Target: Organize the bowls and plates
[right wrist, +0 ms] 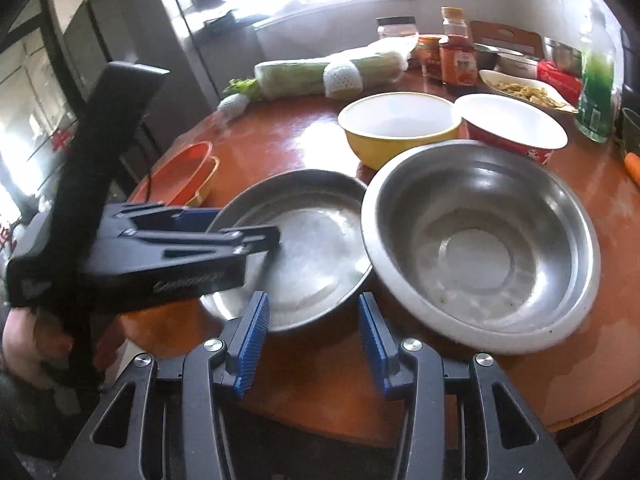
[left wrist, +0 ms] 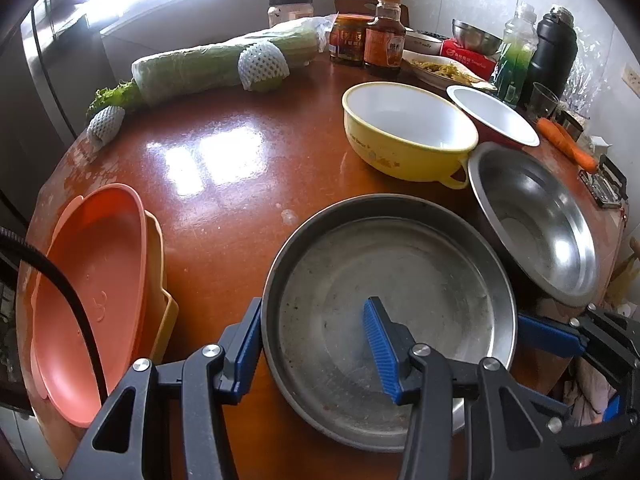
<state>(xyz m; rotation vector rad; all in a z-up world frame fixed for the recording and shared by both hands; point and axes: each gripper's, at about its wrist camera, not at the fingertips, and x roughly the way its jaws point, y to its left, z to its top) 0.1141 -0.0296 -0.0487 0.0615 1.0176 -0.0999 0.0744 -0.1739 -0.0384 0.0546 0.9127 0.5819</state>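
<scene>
A flat steel plate [left wrist: 384,312] lies on the brown round table [left wrist: 224,168]. My left gripper [left wrist: 316,344] is open and straddles the plate's left rim, one blue finger outside, one inside. In the right wrist view the plate [right wrist: 304,248] sits left of a deep steel bowl [right wrist: 480,240]. My right gripper [right wrist: 312,344] is open and empty, just in front of the gap between plate and bowl. The steel bowl [left wrist: 536,220], a yellow bowl [left wrist: 404,128] and a red bowl [left wrist: 496,116] stand behind the plate. An orange plate [left wrist: 92,296] rests on a yellow tray at left.
Wrapped cabbage [left wrist: 216,64], sauce jars [left wrist: 384,40], a food dish [left wrist: 444,68], a green bottle [left wrist: 516,48] and a black flask [left wrist: 554,52] line the far edge. A carrot [left wrist: 568,144] lies at the right. The table's front edge [right wrist: 580,412] is close.
</scene>
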